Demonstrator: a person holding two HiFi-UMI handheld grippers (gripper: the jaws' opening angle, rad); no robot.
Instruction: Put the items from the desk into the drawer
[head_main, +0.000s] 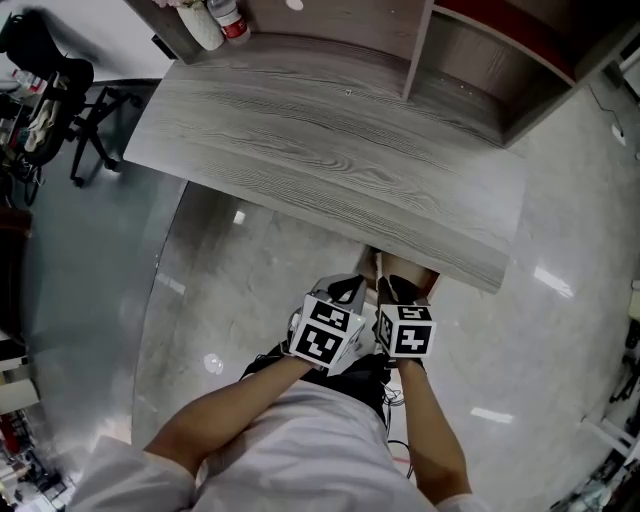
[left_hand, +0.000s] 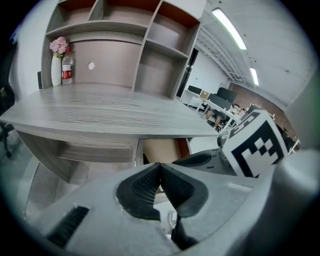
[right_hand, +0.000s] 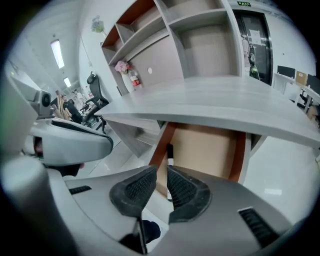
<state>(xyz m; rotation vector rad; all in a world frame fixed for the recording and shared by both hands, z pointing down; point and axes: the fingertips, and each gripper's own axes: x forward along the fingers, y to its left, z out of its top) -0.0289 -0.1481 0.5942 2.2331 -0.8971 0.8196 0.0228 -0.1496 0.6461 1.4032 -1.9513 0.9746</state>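
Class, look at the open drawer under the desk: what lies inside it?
A dark marker lies along the drawer's left side; the visible floor is otherwise bare. The right gripper's fingers cover its near end.

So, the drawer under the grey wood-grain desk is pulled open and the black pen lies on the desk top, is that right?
Not quite: the black pen lies inside the brown-floored drawer, by its left side, not on top of the grey wood-grain desk. The right gripper view shows it. The drawer is indeed pulled open.
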